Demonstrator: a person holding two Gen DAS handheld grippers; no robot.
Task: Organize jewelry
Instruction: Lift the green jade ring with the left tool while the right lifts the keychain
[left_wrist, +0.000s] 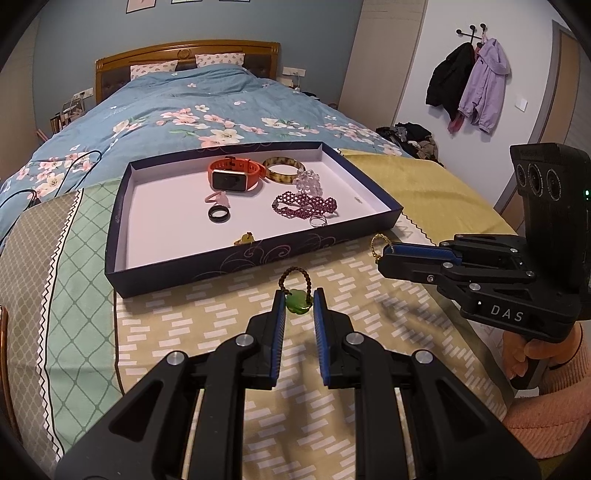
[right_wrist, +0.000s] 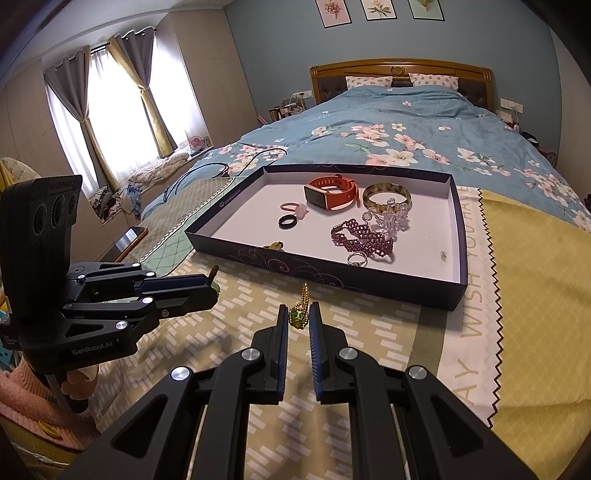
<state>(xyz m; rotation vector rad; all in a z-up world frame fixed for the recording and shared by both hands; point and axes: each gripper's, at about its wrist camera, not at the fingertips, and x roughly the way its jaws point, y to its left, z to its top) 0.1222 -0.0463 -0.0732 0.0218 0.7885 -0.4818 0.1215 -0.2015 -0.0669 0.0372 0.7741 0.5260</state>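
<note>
My left gripper (left_wrist: 299, 295) is shut on a green flower-shaped pendant (left_wrist: 298, 305) whose brown cord loop (left_wrist: 294, 275) sticks out past the fingertips. My right gripper (right_wrist: 298, 311) is shut on a gold bead-chain charm with a green stone (right_wrist: 297, 318). Both hover over the patterned cloth just before a dark blue tray (left_wrist: 221, 266) (right_wrist: 332, 277) with a white floor. In the tray lie an orange watch (left_wrist: 232, 176), a tortoiseshell bangle (left_wrist: 282, 169), a clear bead bracelet (left_wrist: 309, 181), a purple bead bracelet (left_wrist: 304, 205), a black ring (left_wrist: 218, 214) and a silver ring (left_wrist: 317, 221).
The tray sits at the foot of a bed with a blue floral quilt (left_wrist: 192, 103). Black cables (left_wrist: 55, 177) trail at the left. A yellow cloth (right_wrist: 535, 295) lies right of the tray. A person's hand in a pink sleeve (left_wrist: 546, 373) holds the right gripper (left_wrist: 386, 254).
</note>
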